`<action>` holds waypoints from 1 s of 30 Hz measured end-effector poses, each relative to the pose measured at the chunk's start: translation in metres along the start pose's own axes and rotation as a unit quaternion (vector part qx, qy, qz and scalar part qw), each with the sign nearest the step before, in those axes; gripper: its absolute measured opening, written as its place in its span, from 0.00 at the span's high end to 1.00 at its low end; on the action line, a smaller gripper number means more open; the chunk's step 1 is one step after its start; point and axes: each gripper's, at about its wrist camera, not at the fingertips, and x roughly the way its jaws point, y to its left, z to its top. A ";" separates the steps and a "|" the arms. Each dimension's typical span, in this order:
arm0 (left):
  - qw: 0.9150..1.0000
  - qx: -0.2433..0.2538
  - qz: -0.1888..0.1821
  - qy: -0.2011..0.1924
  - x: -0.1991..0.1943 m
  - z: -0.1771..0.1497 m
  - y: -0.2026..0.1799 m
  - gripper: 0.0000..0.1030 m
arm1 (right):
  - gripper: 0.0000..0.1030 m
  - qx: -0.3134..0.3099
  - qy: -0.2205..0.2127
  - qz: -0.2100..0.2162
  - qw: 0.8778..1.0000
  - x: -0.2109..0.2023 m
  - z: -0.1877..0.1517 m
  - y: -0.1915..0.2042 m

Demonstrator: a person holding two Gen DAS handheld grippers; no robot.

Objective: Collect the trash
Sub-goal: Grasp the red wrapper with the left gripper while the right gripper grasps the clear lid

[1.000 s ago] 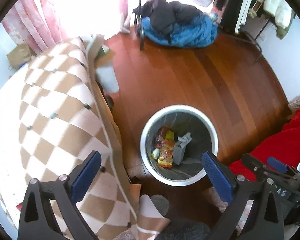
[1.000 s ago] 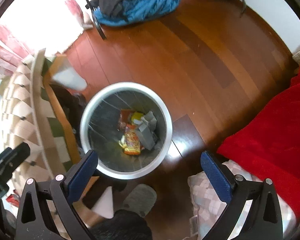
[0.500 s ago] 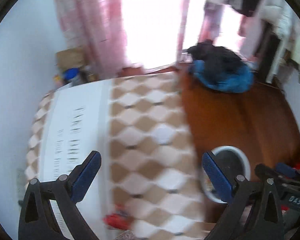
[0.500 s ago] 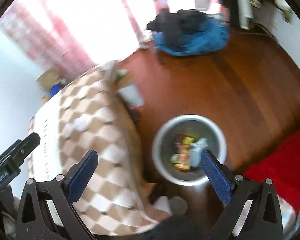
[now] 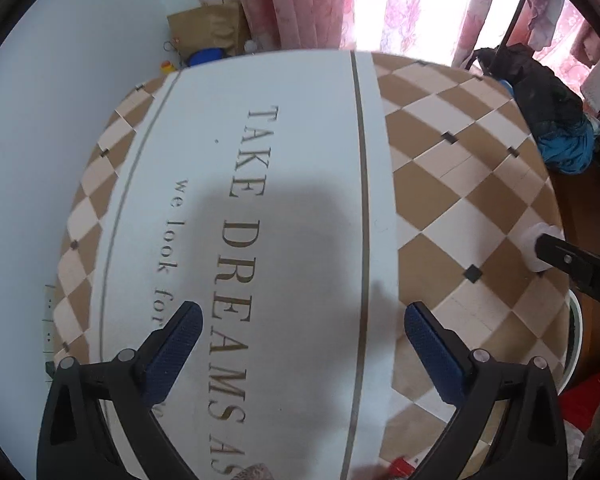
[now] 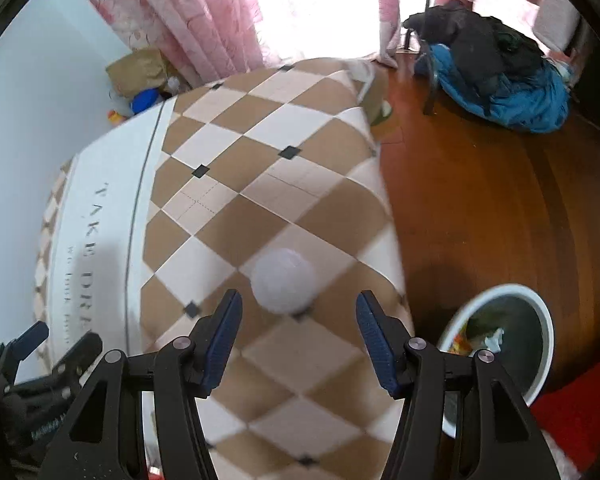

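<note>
A white rounded piece of trash (image 6: 284, 280), blurred, lies on the checkered tablecloth (image 6: 236, 216) near the table's right edge. My right gripper (image 6: 298, 300) hovers just above it with its jaws closing. The white piece shows between the fingertips, but the pads do not touch it. In the left wrist view the same white piece (image 5: 536, 240) sits by a right gripper finger (image 5: 572, 258). My left gripper (image 5: 302, 312) stands open over the cloth's white lettered band (image 5: 300, 168), with nothing between its fingers. The round bin (image 6: 544, 320) holds wrappers on the floor at right.
A small red thing (image 5: 400, 466) lies at the table's near edge. A blue and black bundle (image 6: 512, 80) and a stand leg are on the wood floor behind. Pink curtains (image 6: 204, 28), a paper bag (image 6: 140, 68) and red fabric (image 6: 572, 420) border the area.
Both views have swung from the bin on the floor to the tabletop on the left. The right jaws have narrowed from wide open. The white piece has come under the right gripper.
</note>
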 end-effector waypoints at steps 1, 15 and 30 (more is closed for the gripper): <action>1.000 -0.001 -0.001 0.003 0.004 0.001 0.001 0.00 | 0.40 -0.004 0.007 -0.003 1.000 0.009 0.004 0.003; 0.999 -0.019 -0.038 -0.033 -0.044 -0.018 0.014 0.00 | 0.58 -0.052 -0.016 -0.009 0.998 -0.019 -0.036 0.019; 0.989 0.024 -0.147 0.012 -0.060 -0.140 -0.016 0.34 | 0.58 0.043 -0.017 0.038 0.998 -0.067 -0.209 -0.015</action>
